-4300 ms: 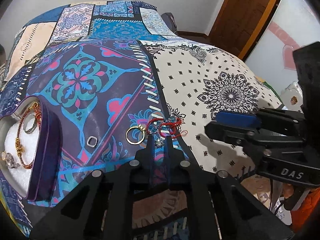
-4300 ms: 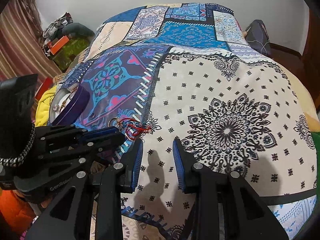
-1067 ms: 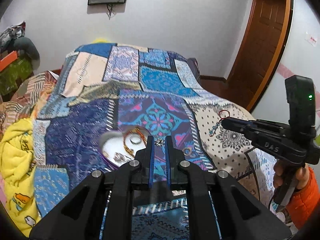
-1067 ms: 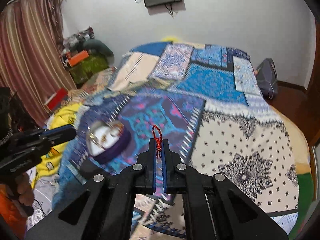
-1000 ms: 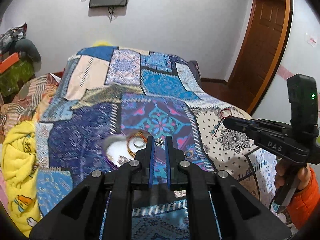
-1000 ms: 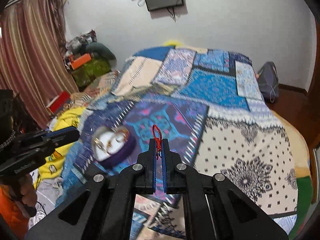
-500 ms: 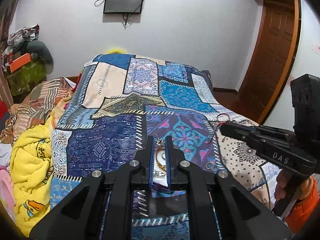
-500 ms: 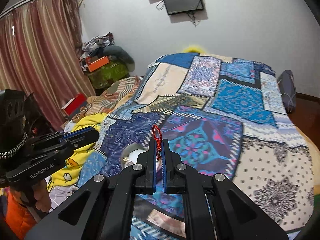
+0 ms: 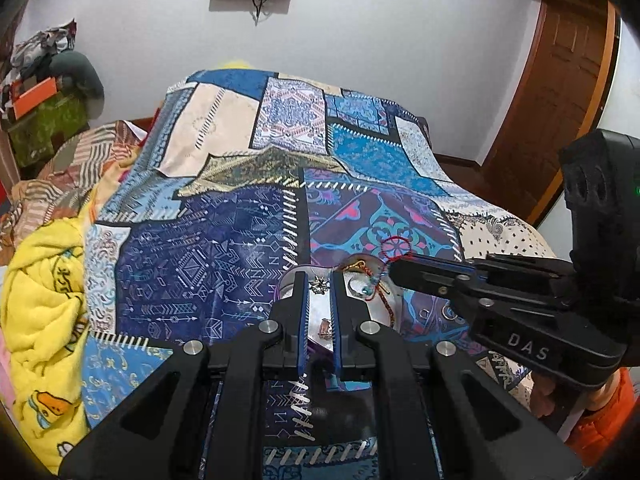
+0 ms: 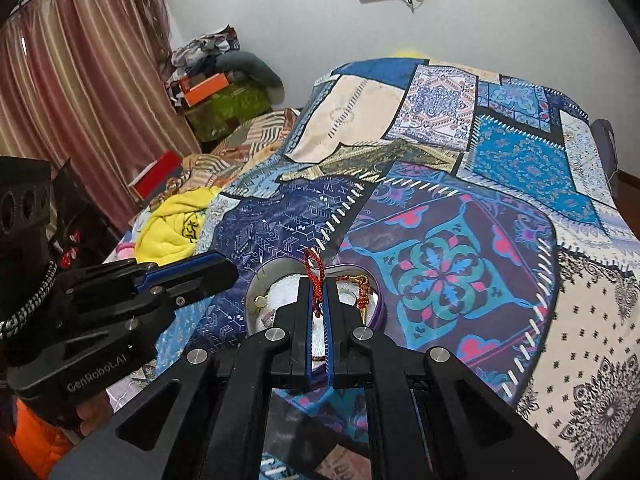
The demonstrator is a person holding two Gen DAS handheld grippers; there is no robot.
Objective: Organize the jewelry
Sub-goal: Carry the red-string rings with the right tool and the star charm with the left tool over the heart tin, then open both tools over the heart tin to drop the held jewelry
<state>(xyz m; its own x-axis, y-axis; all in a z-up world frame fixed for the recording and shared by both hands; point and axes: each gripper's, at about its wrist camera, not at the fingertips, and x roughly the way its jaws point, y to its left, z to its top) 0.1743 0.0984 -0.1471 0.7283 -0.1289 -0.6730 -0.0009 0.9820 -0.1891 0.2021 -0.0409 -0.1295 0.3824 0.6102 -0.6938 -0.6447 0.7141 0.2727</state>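
On my far left a yellow blanket (image 9: 44,300) lies bunched at the edge of the bed, against the patchwork bedspread (image 9: 224,240) that covers the rest of it. Moving right, my left gripper (image 9: 319,286) sits over the heart-shaped jewelry box (image 10: 256,284), its jaws drawn in narrow on a small silver star-shaped charm (image 9: 319,285) pinched right at the tips. The box has a purple wall and a white padded inside; from the left wrist view I can see a small pinkish piece (image 9: 325,326) lying on the padding between my fingers, and a gold chain (image 10: 362,294) draped along the box's right side.

Next to the right, my right gripper (image 10: 317,294) comes in over the same box, jaws pressed together on a red cord bracelet (image 10: 314,276). One loop of the cord stands up above the fingertips, and in the left wrist view the rest hangs down from the tips over the box, with small blue beads on it. The two grippers are close, the right one's tips just beside the left's.

Further right on the bedspread, just past the box, two small rings (image 9: 448,312) lie on the purple and teal panel. At the far right edge an orange sleeve (image 9: 604,428) shows under the right gripper's handle, with a wooden door (image 9: 560,100) behind it
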